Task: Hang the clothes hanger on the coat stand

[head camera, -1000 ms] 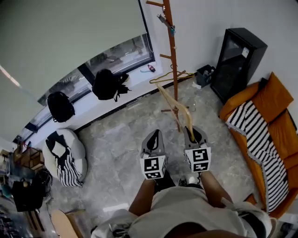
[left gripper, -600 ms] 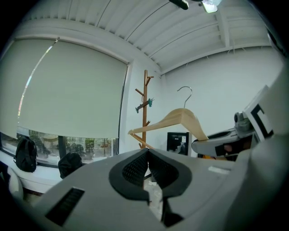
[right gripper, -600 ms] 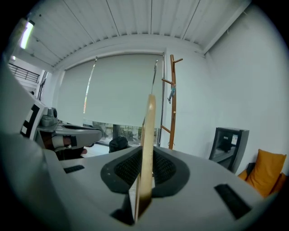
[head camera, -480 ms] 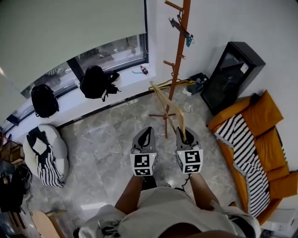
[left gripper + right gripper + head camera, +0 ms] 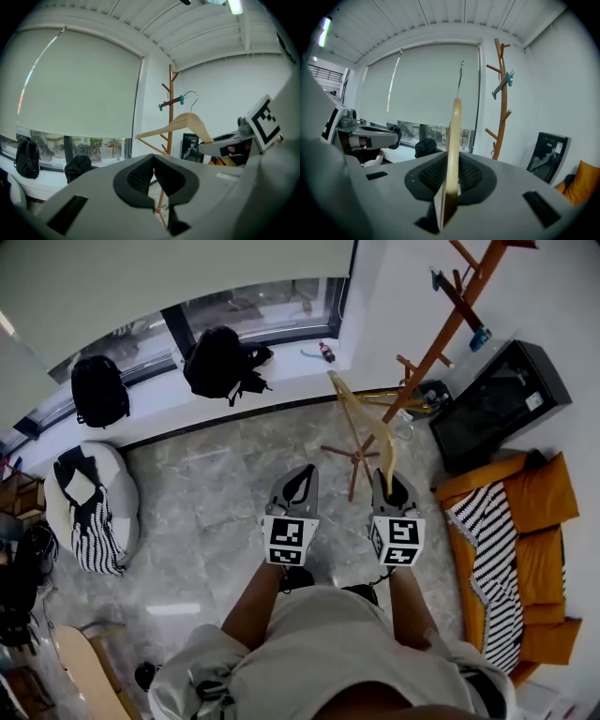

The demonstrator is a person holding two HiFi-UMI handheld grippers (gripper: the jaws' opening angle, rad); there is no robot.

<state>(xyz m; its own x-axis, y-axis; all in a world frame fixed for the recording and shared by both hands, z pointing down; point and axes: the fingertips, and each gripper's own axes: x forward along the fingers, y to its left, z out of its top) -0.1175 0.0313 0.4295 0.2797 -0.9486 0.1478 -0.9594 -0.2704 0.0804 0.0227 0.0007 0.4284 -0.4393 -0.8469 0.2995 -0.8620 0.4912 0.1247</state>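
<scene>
wooden coat stand (image 5: 445,329) ahead, right of both tongs, right tongs (image 5: 392,484) clenched on one end of clothes hanger (image 5: 453,140), left tongs (image 5: 300,476) closed, empty, just left of them, hanger pale wood, rising from the jaws, wire hook topmost

No legible text, brand, number or sign anywhere.
- Left gripper (image 5: 301,484) cube: left marker (image 5: 289,542), black-white square pattern, no letters.
- Right gripper (image 5: 392,488) cube: right marker (image 5: 397,542), same kind of pattern, no letters.
- White tag (image 5: 534,401) on black cabinet (image 5: 487,413), far right: print too small to read.
- Bottle (image 5: 325,352) on window sill (image 5: 291,373), far: label illegible.
</scene>
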